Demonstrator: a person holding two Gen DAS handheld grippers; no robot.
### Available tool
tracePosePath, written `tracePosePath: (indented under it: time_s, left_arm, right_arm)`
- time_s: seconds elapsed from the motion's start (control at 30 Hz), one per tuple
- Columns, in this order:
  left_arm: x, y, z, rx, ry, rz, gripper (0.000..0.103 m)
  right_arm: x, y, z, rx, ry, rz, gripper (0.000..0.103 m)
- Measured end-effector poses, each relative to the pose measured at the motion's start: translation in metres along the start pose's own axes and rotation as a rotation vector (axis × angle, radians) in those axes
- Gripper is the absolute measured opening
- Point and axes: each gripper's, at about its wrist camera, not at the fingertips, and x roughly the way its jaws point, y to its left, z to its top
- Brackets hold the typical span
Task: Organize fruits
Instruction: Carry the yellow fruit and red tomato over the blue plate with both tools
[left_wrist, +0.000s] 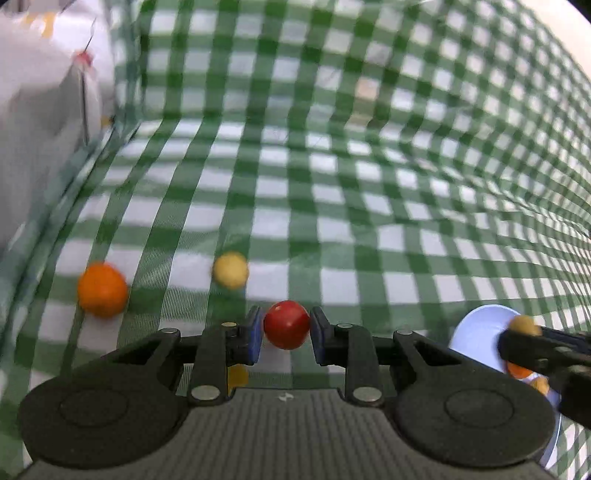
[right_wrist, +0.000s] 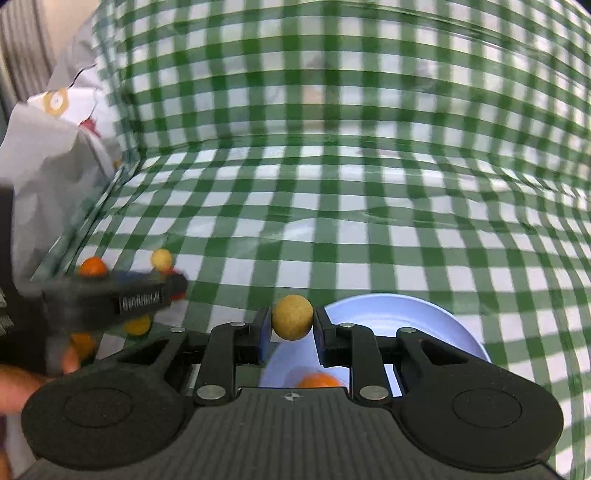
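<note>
My right gripper (right_wrist: 292, 323) is pinching a tan ball (right_wrist: 292, 322) between its two pads, and the ball sits just above the near-left edge of the pale blue plate (right_wrist: 436, 325). So the plate lies right under and a little to the right of that ball, and my right hand is the one closer to it. I think the next move is a small push forward over the plate and then letting go. My left gripper (left_wrist: 286, 326) has a red ball (left_wrist: 287, 325) between its pads; they look like they are touching it on both sides, so I call that a pinch too. The plate is well off to the right of that hand. The balls are round, so no side is longer than another. Counting: one plate, with one orange fruit (right_wrist: 319, 380) I can see on it. On the green checked cloth (left_wrist: 332, 221) by my left hand lie one orange ball (left_wrist: 102, 290) and one pale yellow ball (left_wrist: 231, 270). A yellow-orange one (left_wrist: 238, 374) peeks out under the left gripper, and there may be more hidden.
</note>
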Motion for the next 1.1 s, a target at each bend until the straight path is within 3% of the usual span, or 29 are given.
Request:
tracePosePath:
  time_s: [0.23, 0.53, 0.73, 0.93, 1.1]
  left_arm:
    - [0.001, -0.001, 0.008, -0.006, -0.093, 0.058, 0.029]
    - [-0.008, -0.006, 0.019, -0.031, -0.115, 0.024, 0.029]
    - [-0.017, -0.01, 0.022, -0.028, -0.105, 0.034, 0.029]
    - [-0.023, -0.02, 0.02, 0.012, -0.094, 0.063, 0.029]
    - [-0.031, -0.038, 0.018, 0.045, -0.094, 0.037, 0.029]
  right_arm:
    - [-0.002, -0.007, -0.015, 0.096, -0.029, -0.008, 0.025]
    - [-0.012, 0.004, -0.041, 0.151, -0.092, -0.043, 0.025]
    - [-0.029, 0.014, -0.048, 0.1, -0.186, -0.027, 0.025]
    - [-0.04, -0.001, -0.056, 0.108, -0.23, -0.014, 0.025]
    - [-0.045, -0.022, -0.052, 0.135, -0.218, -0.025, 0.025]
